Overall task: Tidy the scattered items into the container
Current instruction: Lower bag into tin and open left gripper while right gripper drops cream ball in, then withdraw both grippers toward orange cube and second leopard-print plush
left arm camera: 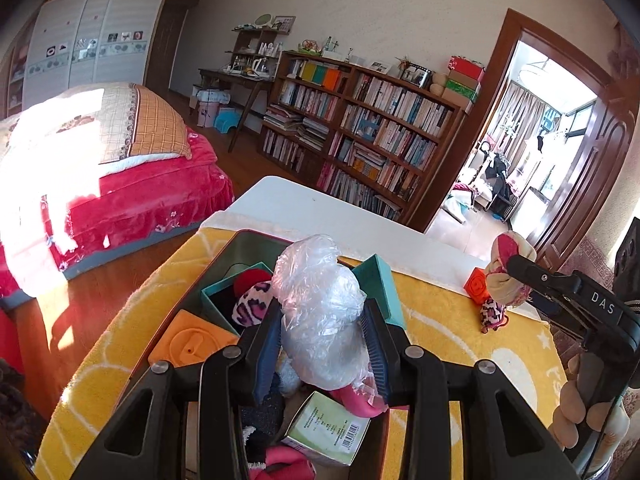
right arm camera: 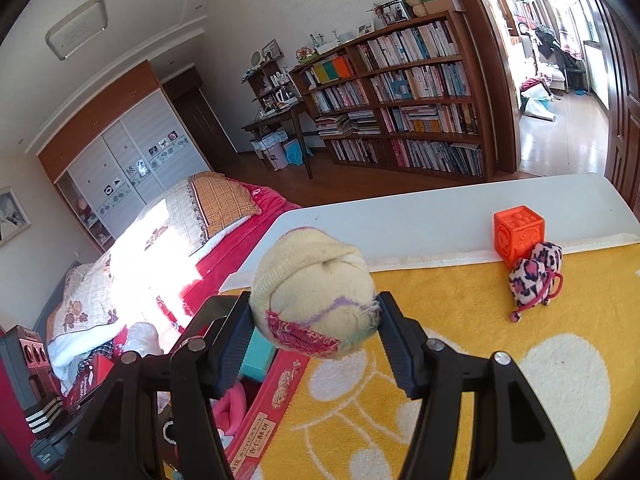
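Note:
My left gripper (left arm camera: 322,308) is shut on a crumpled clear plastic bag (left arm camera: 316,292) and holds it over the open tin container (left arm camera: 256,246). In the tin lie teal boxes (left arm camera: 380,284), an orange block (left arm camera: 192,342), a leopard-print piece (left arm camera: 252,304), a green carton (left arm camera: 332,428) and pink socks (left arm camera: 356,400). My right gripper (right arm camera: 316,304) is shut on a rolled cream and pink sock ball (right arm camera: 312,280), up in the air just right of the tin's red rim (right arm camera: 280,384). An orange cube (right arm camera: 518,232) and a leopard-print pouch (right arm camera: 534,276) lie touching on the yellow towel (right arm camera: 480,320).
The towel covers a white table (right arm camera: 400,220) whose far strip is bare. A red bed (left arm camera: 140,200) stands left of the table, with wooden floor between. A bookshelf (left arm camera: 372,128) and an open doorway (left arm camera: 532,148) lie beyond. A hand (left arm camera: 576,408) grips the right tool.

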